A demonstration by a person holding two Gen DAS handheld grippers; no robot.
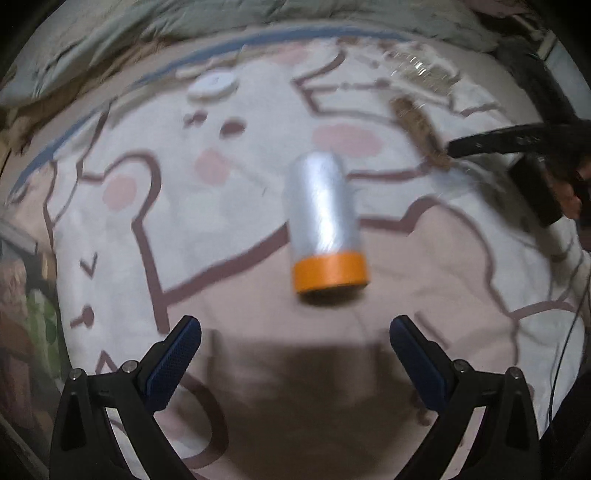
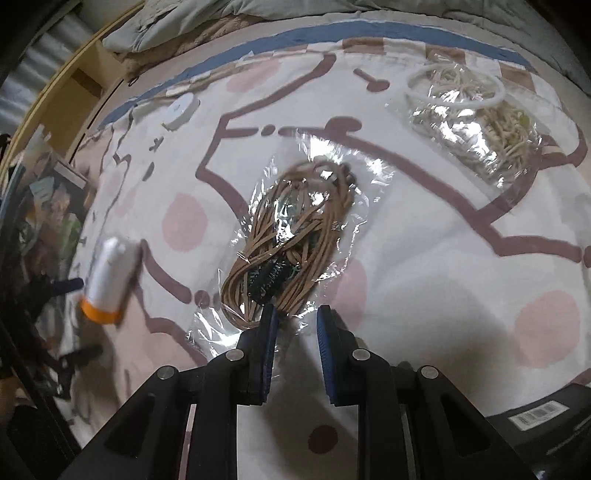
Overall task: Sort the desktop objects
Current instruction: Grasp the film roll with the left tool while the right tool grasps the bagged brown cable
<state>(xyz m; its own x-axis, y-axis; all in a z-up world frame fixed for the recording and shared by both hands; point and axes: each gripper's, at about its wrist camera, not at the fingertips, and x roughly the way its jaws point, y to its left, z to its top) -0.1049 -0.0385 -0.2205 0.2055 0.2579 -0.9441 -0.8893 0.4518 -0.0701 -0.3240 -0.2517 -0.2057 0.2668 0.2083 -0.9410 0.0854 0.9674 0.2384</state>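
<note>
A clear film roll with an orange end lies on the patterned cloth ahead of my left gripper, which is open and empty, just short of it. It also shows at the left of the right wrist view. A clear bag of brown cord lies in front of my right gripper. The jaws stand partly open, with the bag's near edge between the fingertips. I cannot tell whether they touch it. The brown bag also shows in the left wrist view, beside the right gripper's black body.
A clear bag of pale cord with a white ring lies at the far right. A white round disc lies at the far left, also in the left wrist view. A grey quilt borders the far side. Clutter stands off the left edge.
</note>
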